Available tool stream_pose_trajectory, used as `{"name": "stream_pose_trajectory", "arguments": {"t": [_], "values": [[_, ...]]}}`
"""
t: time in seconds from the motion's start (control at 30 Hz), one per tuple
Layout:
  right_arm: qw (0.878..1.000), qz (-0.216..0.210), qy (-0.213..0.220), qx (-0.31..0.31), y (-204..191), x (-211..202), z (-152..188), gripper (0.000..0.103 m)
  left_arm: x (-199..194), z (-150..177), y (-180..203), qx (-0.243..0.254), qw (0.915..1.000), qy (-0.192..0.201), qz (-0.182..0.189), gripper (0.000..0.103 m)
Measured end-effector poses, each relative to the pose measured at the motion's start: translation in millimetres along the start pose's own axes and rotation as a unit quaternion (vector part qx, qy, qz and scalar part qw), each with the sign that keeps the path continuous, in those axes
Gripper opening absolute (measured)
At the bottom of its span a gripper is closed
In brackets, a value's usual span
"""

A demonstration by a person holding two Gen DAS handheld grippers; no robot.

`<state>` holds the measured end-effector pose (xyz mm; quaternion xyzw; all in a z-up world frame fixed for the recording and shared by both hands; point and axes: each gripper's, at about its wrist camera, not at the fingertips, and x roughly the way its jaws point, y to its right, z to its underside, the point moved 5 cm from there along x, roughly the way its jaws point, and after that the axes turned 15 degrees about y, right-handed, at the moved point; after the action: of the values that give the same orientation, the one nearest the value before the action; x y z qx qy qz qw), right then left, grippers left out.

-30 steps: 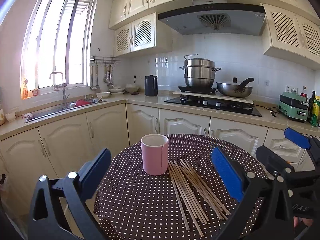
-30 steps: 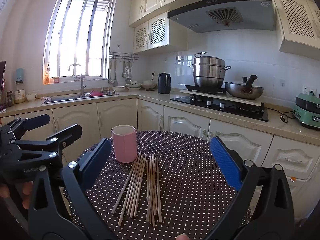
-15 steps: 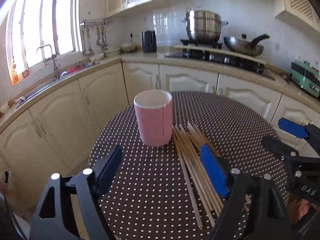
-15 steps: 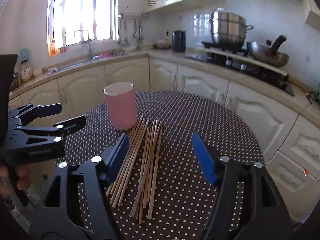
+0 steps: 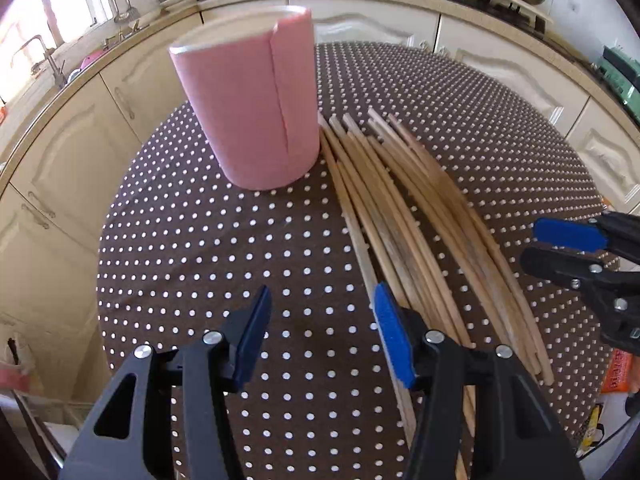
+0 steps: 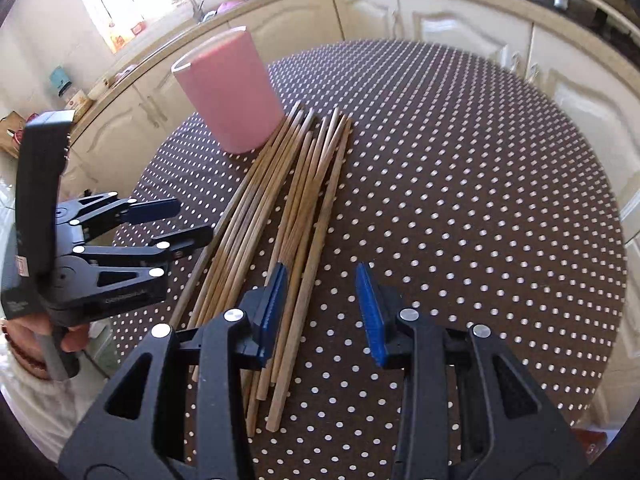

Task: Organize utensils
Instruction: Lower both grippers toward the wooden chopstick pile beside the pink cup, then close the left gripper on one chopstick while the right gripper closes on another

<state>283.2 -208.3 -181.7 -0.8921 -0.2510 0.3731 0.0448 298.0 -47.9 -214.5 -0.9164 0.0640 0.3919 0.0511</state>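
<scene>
A round table [image 5: 200,264] covered in a dark brown cloth with white polka dots carries the task items. A pink cylindrical holder with a white rim [image 5: 256,100] stands upright toward the far left of the table. A loose bundle of pale wooden chopsticks [image 5: 404,216] lies flat just to its right, their far ends beside the holder's base, the sticks fanning slightly toward the near edge.

The left gripper [image 5: 320,336], black with blue pads, hangs over bare cloth at the near left of the bundle. Its jaws have just been closing and stand partly apart; nothing is between them. Its right pad sits above the leftmost stick; contact cannot be judged.

The right gripper [image 6: 322,308], same build, is above the near right part of the bundle. Its jaws have just been closing to a narrower gap, with only cloth between the pads; the left pad overlaps the rightmost chopsticks [image 6: 280,232].

Cream kitchen cabinets [image 6: 440,20] and a beige worktop curve behind the table.
</scene>
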Motion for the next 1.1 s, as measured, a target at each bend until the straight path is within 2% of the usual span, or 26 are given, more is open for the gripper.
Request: {"name": "stream_pose_trajectory", "arguments": {"t": [0.2,0.3,0.37,0.43,0.57,0.97,1.1], "values": [[0.999,0.006,-0.044,0.003,4.5,19.8,-7.1,0.036,8.0,-3.3,2.5,0.002,0.9997,-0.022,-0.010,0.053],[0.998,0.007,-0.066,0.008,8.0,28.2,-8.2,0.036,7.3,-3.4,8.2,0.011,0.9994,-0.033,-0.004,0.053],[0.997,0.013,-0.076,0.004,7.1,34.4,-9.9,0.036,6.6,-1.2,9.6,0.003,0.9986,-0.051,0.012,0.053],[0.996,0.022,-0.081,0.001,6.8,40.9,-14.6,0.036,13.1,-3.1,6.5,-0.004,0.9984,-0.055,0.010,0.053],[0.995,0.031,-0.090,0.004,7.7,50.7,-24.1,0.036,23.5,-12.6,-2.8,-0.022,0.9976,-0.066,0.000,0.053],[0.987,0.054,-0.151,-0.008,10.3,95.4,-63.2,0.036,57.1,-52.9,-8.9,-0.020,0.9945,-0.103,0.002,0.053],[0.981,0.080,-0.171,-0.045,0.1,113.5,-76.2,0.037,64.9,-60.7,-8.4,-0.020,0.9940,-0.108,0.002,0.053]]}}
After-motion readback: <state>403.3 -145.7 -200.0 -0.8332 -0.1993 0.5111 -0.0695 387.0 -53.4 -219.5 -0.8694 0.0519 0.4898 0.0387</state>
